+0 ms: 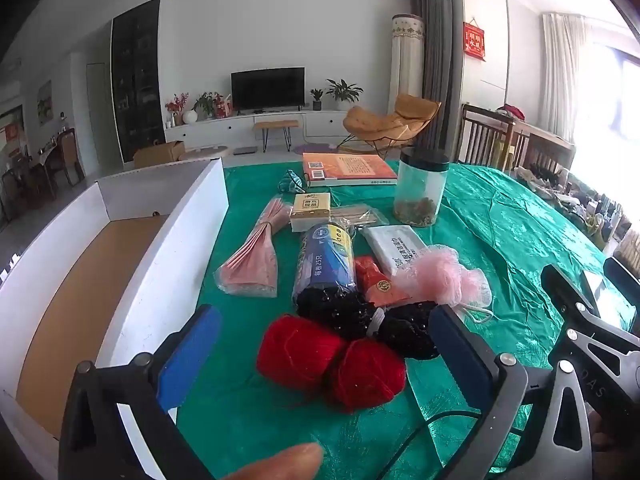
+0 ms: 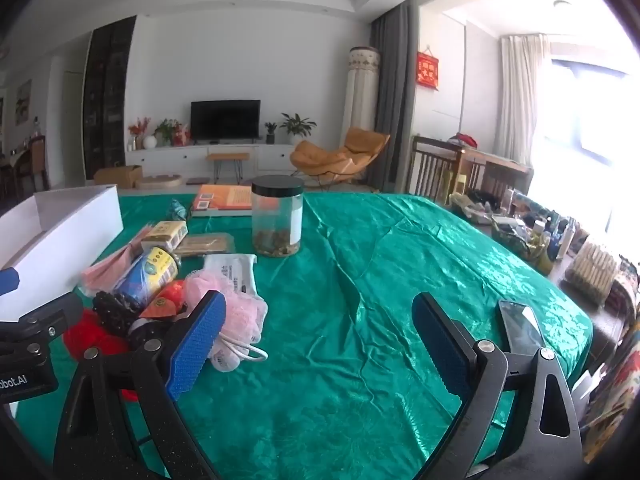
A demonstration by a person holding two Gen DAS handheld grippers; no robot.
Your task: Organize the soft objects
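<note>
The 2 fuzzy red yarn balls (image 1: 330,362) lay between the left gripper's (image 1: 324,360) wide-open, empty blue fingers (image 1: 188,354), untouched, while the right gripper (image 2: 316,344) gaped empty too.

The blue roll pack (image 1: 326,264), lying ahead of the left gripper's fingers past the yarn, reads "25只" along its side. The other gripper's body (image 2: 14,380), seen left of the right gripper's fingers, shows "bbot.AI". "DAS" can be made out on the dark frame (image 1: 598,388) right of the left fingers. Print on the book, tissue pack and red wall hanging is too small to read.
</note>
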